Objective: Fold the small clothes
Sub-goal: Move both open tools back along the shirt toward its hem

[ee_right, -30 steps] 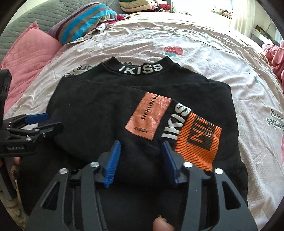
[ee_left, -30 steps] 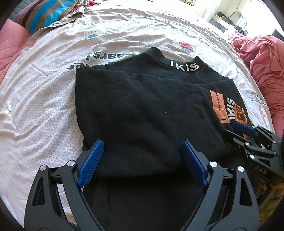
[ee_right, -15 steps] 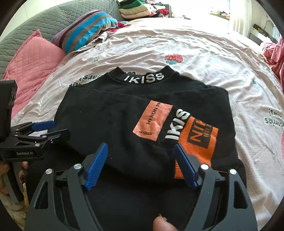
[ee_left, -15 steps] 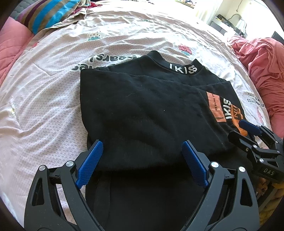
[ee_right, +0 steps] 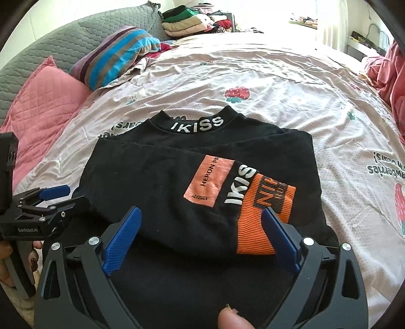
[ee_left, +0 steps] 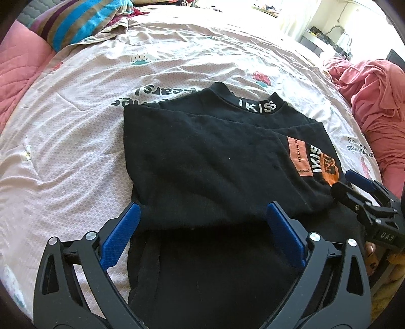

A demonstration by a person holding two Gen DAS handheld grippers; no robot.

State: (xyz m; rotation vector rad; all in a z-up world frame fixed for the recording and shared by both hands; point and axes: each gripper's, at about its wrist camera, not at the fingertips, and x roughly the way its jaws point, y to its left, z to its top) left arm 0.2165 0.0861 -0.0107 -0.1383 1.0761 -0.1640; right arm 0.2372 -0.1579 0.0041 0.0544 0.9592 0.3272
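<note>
A small black top (ee_left: 202, 162) with an "IKISS" collar lies flat on the bed, its sleeves folded across the chest; the upper sleeve has an orange patch and orange cuff (ee_right: 263, 217). It also shows in the right wrist view (ee_right: 157, 182). My left gripper (ee_left: 202, 217) is open and empty, just above the near fold edge. My right gripper (ee_right: 200, 222) is open and empty, over the cuff end of the sleeve. Each gripper shows in the other's view: the right one (ee_left: 354, 187) at the right, the left one (ee_right: 60, 197) at the left.
The bed sheet (ee_left: 76, 126) is pale pink with printed strawberries. A striped pillow (ee_right: 114, 55) and a pink quilted pillow (ee_right: 43, 101) lie at the far left. A pink bundle of cloth (ee_left: 379, 106) lies at the right. Stacked clothes (ee_right: 192, 22) sit at the back.
Both grippers have drawn back from the top towards its hem. The right gripper has opened wide and let the sleeve rest on the top. The left gripper stays open.
</note>
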